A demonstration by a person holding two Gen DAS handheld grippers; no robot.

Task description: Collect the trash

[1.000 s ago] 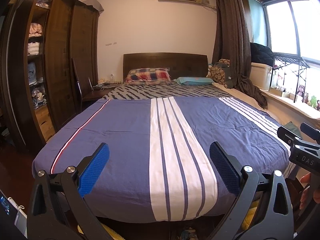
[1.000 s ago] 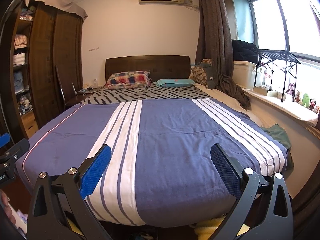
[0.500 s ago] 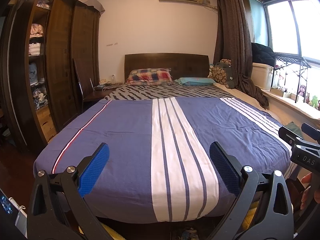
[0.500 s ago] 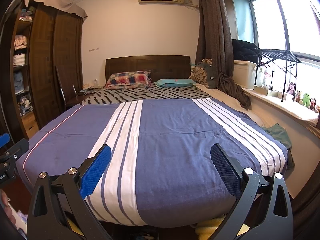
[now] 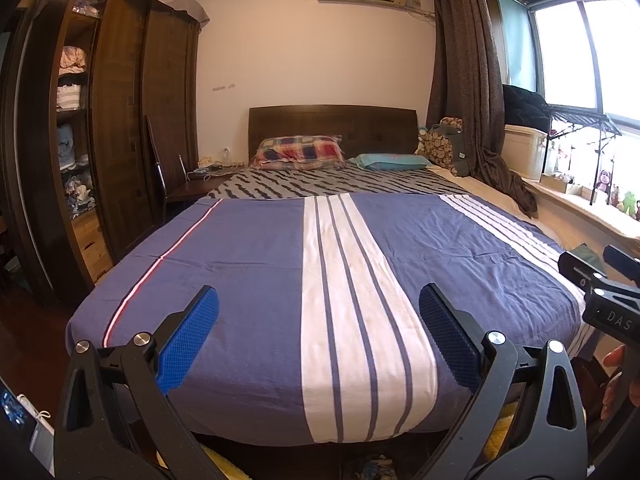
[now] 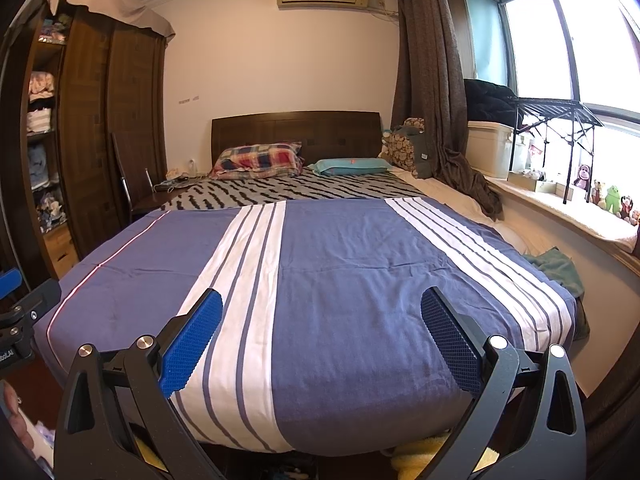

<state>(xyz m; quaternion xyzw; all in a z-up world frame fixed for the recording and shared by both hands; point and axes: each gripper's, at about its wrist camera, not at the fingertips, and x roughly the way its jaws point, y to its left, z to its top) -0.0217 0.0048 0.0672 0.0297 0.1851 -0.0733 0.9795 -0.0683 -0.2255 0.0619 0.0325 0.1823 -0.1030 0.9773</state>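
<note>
No trash shows on the bed in either view. My left gripper (image 5: pixel 319 300) stands open at the foot of the bed, its blue pads (image 5: pixel 188 340) wide apart over the blue and white striped blanket (image 5: pixel 260 280). My right gripper (image 6: pixel 322 302) is open too, held over the same blanket (image 6: pixel 360 280), further right. Each gripper appears at the edge of the other's view: the right gripper (image 5: pixel 600 292) at the right, the left gripper (image 6: pixel 16 308) at the left. Neither holds anything.
A dark wardrobe (image 5: pixel 120 140) with open shelves lines the left wall, a chair (image 5: pixel 168 184) beside it. Pillows (image 5: pixel 300 152) lie by the headboard. A window sill (image 6: pixel 580 212) with toys and a rack runs along the right. A green cloth (image 6: pixel 556 268) lies at the bed's right edge.
Both views have shifted only slightly, the left one drifting a little to the left. Both grippers stay open.
</note>
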